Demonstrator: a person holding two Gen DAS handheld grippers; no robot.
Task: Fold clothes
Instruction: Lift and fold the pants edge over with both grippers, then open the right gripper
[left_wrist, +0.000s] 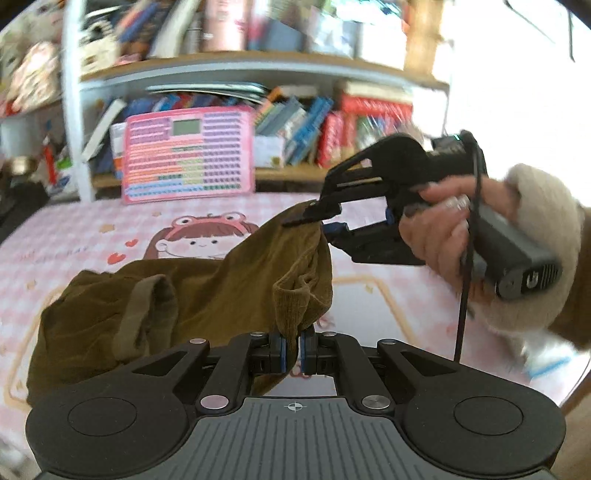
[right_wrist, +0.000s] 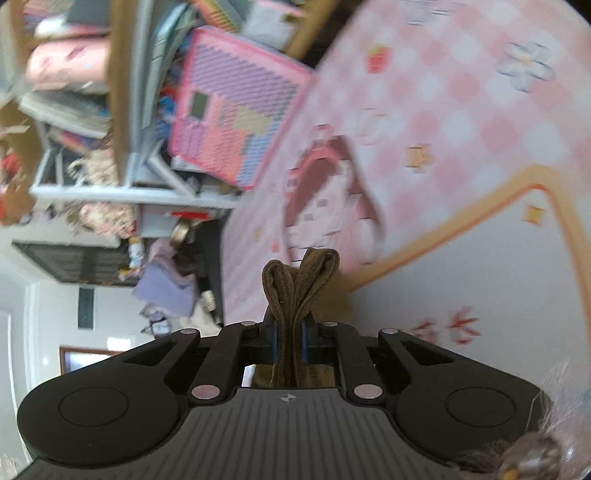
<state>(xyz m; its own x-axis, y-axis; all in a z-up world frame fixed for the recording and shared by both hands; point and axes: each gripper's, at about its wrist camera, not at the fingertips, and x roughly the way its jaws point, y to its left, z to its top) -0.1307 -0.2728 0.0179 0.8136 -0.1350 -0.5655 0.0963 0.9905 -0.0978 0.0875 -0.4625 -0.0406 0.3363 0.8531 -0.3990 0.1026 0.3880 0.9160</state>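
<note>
In the left wrist view, the left gripper (left_wrist: 291, 349) is pinched tight on a ribbed edge of an olive-brown garment (left_wrist: 166, 295). The garment slumps on a pink checked sheet (left_wrist: 369, 266) printed with a cartoon girl, its bulk to the left and 1 corner lifted. The right gripper (left_wrist: 319, 221) comes in from the right, nipping that raised corner; a hand (left_wrist: 450, 229) in a cream fuzzy sleeve grips its handle, with a black cable hanging in front. Behind the sheet a pink toy tablet (left_wrist: 188, 155) leans against a bookshelf (left_wrist: 258, 70) crammed with books.

In the right wrist view, tilted and blurred, the right gripper (right_wrist: 288, 341) is clamped narrow on bunched folds of the garment (right_wrist: 295, 291), which stick up past the fingertips. Beyond lie the sheet (right_wrist: 461, 110), the toy tablet (right_wrist: 236, 114) and the bookshelf (right_wrist: 122, 110).
</note>
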